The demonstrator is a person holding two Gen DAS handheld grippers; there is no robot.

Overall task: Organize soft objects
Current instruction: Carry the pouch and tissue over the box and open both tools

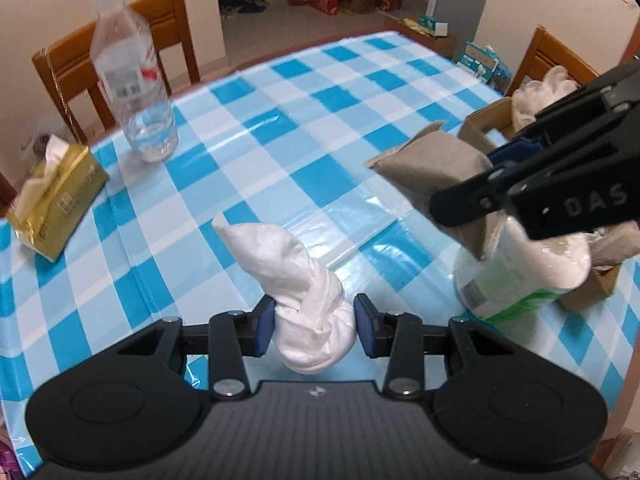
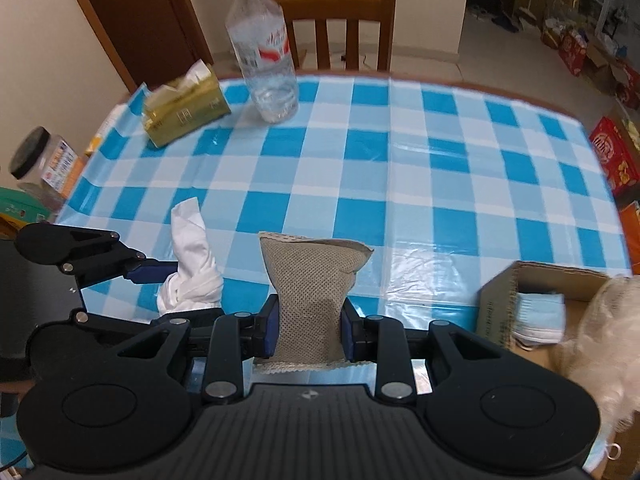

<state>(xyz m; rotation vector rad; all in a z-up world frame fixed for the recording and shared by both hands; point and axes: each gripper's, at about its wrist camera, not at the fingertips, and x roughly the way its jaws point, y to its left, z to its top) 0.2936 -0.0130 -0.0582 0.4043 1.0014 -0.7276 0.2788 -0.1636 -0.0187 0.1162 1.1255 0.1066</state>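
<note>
My left gripper (image 1: 315, 330) is shut on a knotted white cloth (image 1: 296, 280) and holds it above the blue checked tablecloth (image 1: 280, 128); both also show at the left of the right wrist view, the gripper (image 2: 176, 292) and the cloth (image 2: 192, 264). My right gripper (image 2: 308, 330) is shut on a grey-brown mesh pouch (image 2: 312, 280), held upright over the table. In the left wrist view the pouch (image 1: 436, 168) and right gripper (image 1: 496, 160) are at the right, above a cardboard box (image 1: 480, 124).
The cardboard box (image 2: 504, 292) at the right holds blue masks (image 2: 540, 316) and white fluff (image 2: 608, 328). A wrapped white roll (image 1: 520, 276) lies by it. A water bottle (image 2: 268, 48), a gold tissue pack (image 2: 184, 108) and wooden chairs (image 2: 340, 16) stand at the far side.
</note>
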